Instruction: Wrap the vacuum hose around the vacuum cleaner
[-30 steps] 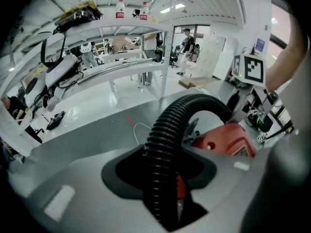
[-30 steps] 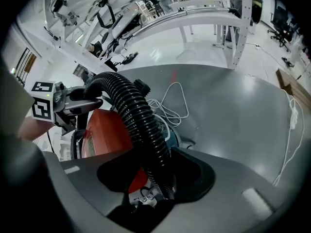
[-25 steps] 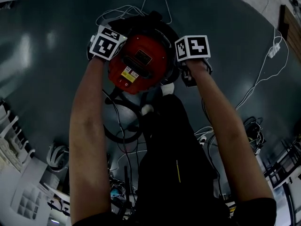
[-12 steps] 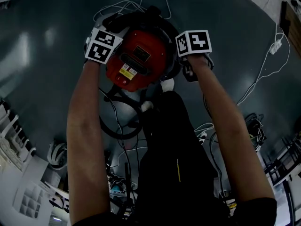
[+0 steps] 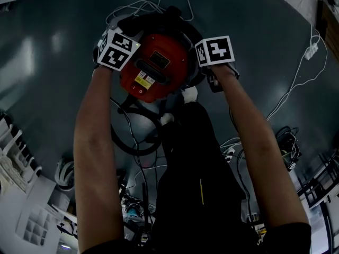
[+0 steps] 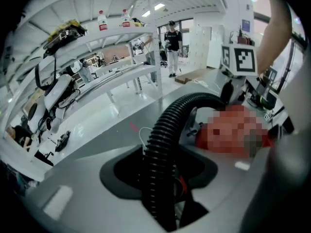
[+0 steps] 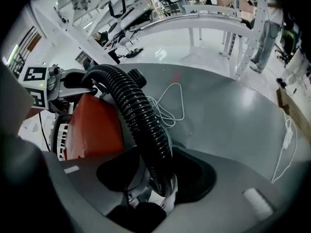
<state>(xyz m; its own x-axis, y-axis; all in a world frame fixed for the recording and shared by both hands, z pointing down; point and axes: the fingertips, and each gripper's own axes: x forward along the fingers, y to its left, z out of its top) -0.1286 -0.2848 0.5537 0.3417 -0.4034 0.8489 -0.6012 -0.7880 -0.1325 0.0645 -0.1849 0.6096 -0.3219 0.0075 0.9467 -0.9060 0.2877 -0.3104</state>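
The red vacuum cleaner stands on the grey floor below me, and its black ribbed hose curves round its far side. My left gripper is at the vacuum's left rim. In the left gripper view the hose runs between the jaws, which are closing on it. My right gripper is at the vacuum's right side, shut on another stretch of the hose beside the red body. Both sets of fingertips are hidden under the marker cubes in the head view.
A white cable trails over the floor to the right, and another loop of it lies beyond the vacuum. Black cable loops lie near my feet. Racks crowd the lower left. Shelving and a distant person stand behind.
My left gripper has tilted and shifted slightly outward along the vacuum's left rim. The right gripper and the vacuum have barely moved.
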